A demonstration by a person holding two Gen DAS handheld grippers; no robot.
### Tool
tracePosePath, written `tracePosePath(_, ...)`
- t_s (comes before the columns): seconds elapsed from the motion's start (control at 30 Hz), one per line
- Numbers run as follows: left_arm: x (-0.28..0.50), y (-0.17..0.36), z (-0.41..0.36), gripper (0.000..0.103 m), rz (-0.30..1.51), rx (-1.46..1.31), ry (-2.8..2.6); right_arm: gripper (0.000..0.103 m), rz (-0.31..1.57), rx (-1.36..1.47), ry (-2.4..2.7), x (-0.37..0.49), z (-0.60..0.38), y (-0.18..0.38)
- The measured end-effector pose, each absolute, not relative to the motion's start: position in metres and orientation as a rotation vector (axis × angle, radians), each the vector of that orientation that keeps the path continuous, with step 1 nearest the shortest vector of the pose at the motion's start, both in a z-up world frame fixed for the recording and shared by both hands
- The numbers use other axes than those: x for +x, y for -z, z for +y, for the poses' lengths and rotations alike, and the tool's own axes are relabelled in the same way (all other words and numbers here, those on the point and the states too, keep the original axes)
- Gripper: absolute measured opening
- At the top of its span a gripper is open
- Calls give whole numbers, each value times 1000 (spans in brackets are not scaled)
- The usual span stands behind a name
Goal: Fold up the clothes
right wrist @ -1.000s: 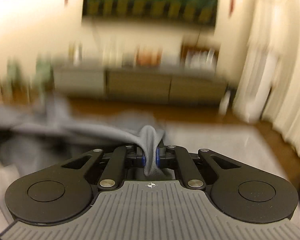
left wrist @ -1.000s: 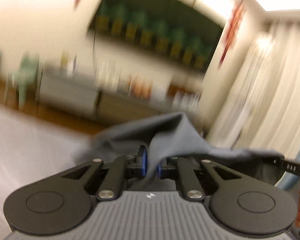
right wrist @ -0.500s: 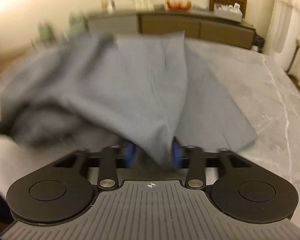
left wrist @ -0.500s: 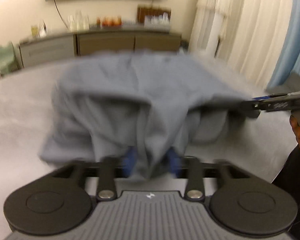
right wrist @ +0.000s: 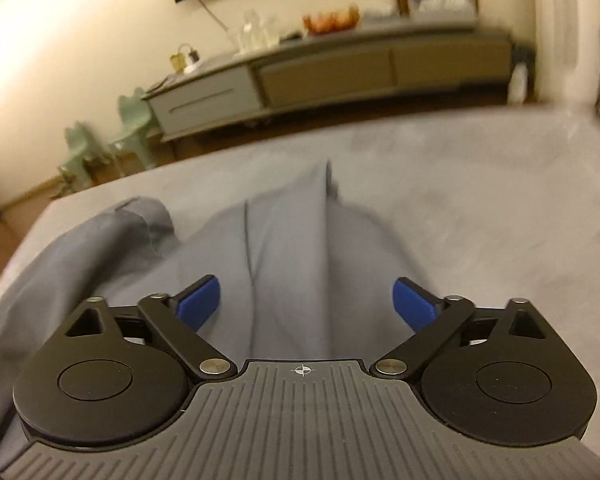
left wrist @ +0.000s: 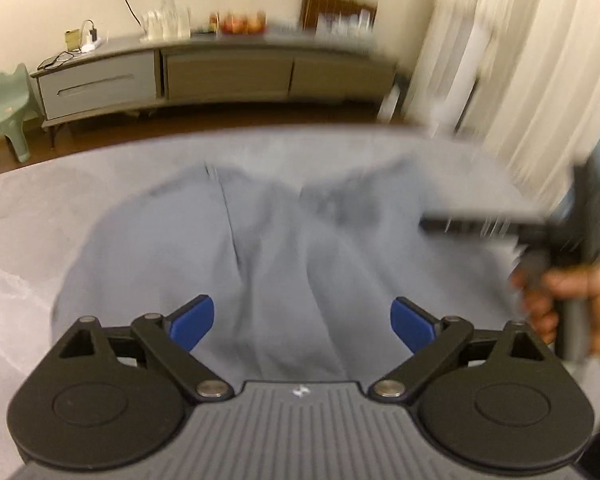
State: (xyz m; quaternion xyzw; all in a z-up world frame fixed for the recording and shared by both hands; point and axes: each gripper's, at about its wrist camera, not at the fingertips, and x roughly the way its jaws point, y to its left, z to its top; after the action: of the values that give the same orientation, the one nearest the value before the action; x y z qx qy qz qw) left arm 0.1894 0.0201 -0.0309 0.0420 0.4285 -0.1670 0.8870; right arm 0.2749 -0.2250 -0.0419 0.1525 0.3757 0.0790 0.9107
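Note:
A grey garment [left wrist: 284,248] lies in loose folds on the grey table [left wrist: 28,216]. My left gripper [left wrist: 303,322] hangs over its near edge with the jaws opening wide; cloth lies beneath and between the blue pads [left wrist: 192,322] but they do not press on it. In the right wrist view the same garment [right wrist: 284,248] runs away from me, one end bunched at the left. My right gripper [right wrist: 307,304] is also opening, its blue pads [right wrist: 201,302] apart over the cloth. In the left view the right gripper [left wrist: 500,228], blurred, shows on the far right, held by a hand [left wrist: 568,300].
A long low sideboard [left wrist: 220,68] with bottles and fruit stands against the far wall. Pale green child chairs [right wrist: 100,140] stand left of it on the wooden floor. White curtains [left wrist: 520,60] hang on the right. The table's far edge [right wrist: 420,120] runs ahead.
Both grippers went from shut on the lifted garment to wide apart. They came down toward the table, and the garment has dropped and spread on it.

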Motion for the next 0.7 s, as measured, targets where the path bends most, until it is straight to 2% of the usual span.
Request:
tracePosePath(0.03, 193, 42, 16, 97, 910, 131, 332, 54, 803, 360, -200, 282, -226, 51)
tracePosePath(0.07, 201, 53, 12, 97, 931, 151, 301, 40, 847, 396, -236, 289, -226, 61)
tracePosePath(0.1, 212, 62, 11, 97, 961, 148, 271, 17, 868, 407, -259, 295, -226, 67)
tracePosePath(0.17, 230, 60, 12, 97, 988, 125, 237, 3, 843, 422, -277, 295, -232, 63)
tracePosePath(0.27, 247, 36, 4, 92, 967, 104, 222, 0, 678, 501, -296, 278, -246, 21)
tracePosePath(0.4, 237, -16, 7, 94, 851, 62, 282, 0, 485, 506, -395, 228, -254, -37)
tracePosePath(0.53, 230, -60, -13, 102, 755, 53, 348, 0, 515, 371, -439, 184, -207, -28)
tracePosePath(0.7, 240, -46, -99, 103, 816, 311, 499, 0, 503, 98, -403, 143, -129, -3)
